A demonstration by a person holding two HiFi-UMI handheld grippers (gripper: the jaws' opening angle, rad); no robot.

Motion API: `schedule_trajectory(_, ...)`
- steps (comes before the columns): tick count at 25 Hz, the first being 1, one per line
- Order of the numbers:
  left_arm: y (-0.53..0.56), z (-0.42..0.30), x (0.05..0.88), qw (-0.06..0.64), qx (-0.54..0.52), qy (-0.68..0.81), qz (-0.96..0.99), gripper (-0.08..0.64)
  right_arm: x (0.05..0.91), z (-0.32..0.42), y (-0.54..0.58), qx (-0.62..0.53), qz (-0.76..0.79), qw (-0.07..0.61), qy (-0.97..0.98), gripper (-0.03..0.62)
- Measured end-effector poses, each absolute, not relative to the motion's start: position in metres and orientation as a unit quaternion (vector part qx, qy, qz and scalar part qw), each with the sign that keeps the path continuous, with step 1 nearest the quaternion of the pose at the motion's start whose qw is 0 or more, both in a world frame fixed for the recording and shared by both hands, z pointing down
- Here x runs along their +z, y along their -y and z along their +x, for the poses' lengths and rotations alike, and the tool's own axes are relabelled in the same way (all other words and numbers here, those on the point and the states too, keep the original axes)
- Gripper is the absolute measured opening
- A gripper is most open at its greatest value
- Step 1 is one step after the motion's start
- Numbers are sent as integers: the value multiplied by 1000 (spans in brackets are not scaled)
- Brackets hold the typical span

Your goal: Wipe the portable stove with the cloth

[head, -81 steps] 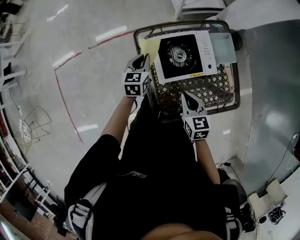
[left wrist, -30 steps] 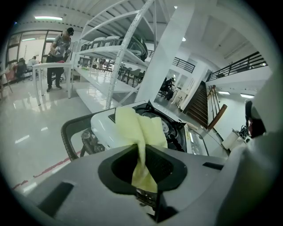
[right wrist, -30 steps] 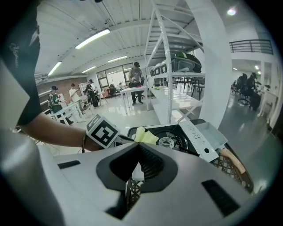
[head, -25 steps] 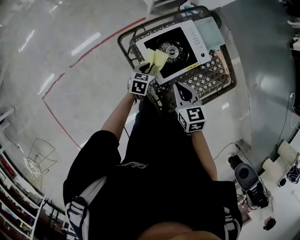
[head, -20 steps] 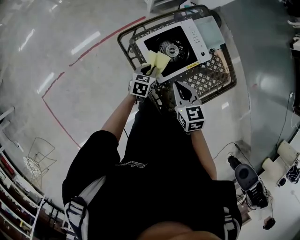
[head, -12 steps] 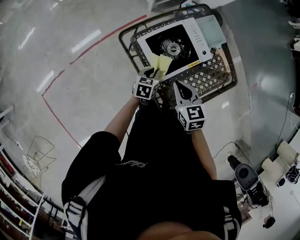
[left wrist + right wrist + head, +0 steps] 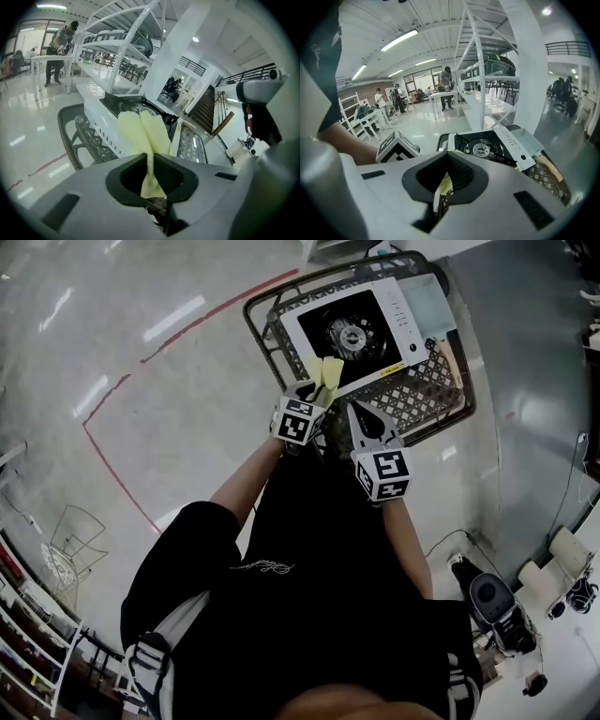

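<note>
Cloth [image 7: 328, 374], soft and yellow, is pinched in the left claw [image 7: 315, 396]. That claw is clamped tight on the bottom end, so the loose part sticks up and forward like two floppy ears. It hangs by the near edge of the stove [image 7: 403, 306], and I cannot tell if it touches. I think it is held this way so the loose end can rub the stove top.

The right claw [image 7: 359, 416] is closed together with nothing gripped. It waits just beside the left one, likely to stay out of the way. A bit of yellow shows through its gap, but that looks like something behind it.

The stove rests flat on a dark woven basket [image 7: 450, 399], with its round burner [image 7: 345, 334] in the middle of the black top. A pale tray [image 7: 427, 296] lies beside it at the far corner. The basket's rim curls round the near side, so the cloth has to come in from above. The burner's metal arms could snag the cloth.

Farther off are the shiny floor [image 7: 141, 352] with a red line [image 7: 112, 418], tall white shelves [image 7: 117, 42], and people [image 7: 445, 86] at a table far away.
</note>
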State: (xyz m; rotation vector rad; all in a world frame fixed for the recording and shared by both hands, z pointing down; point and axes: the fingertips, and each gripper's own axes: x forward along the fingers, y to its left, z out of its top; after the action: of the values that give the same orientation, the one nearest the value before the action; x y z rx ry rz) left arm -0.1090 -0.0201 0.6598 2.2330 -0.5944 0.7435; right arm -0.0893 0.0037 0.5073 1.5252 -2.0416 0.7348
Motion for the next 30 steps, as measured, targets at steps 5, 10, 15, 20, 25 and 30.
schedule_trajectory(5, 13, -108, 662, 343, 290, 213, 868, 44, 510, -90, -2, 270, 558, 243, 746, 5)
schedule_trajectory(10, 14, -107, 665, 335, 295, 211, 870, 44, 510, -88, -1, 271, 561, 242, 744, 5)
schedule_trajectory(15, 34, -113, 643, 332, 277, 231, 871, 34, 516, -79, -1, 281, 560, 235, 743, 5)
schedule_trajectory(20, 83, -116, 590, 306, 240, 253, 886, 32, 513, -60, 8, 279, 574, 219, 738, 5)
schedule_trajectory(25, 135, -89, 541, 247, 219, 249, 911, 32, 508, -43, 7, 276, 584, 211, 733, 5)
schedule_trajectory(30, 203, -62, 546, 203, 258, 275, 904, 32, 508, -17, -2, 285, 606, 202, 714, 5)
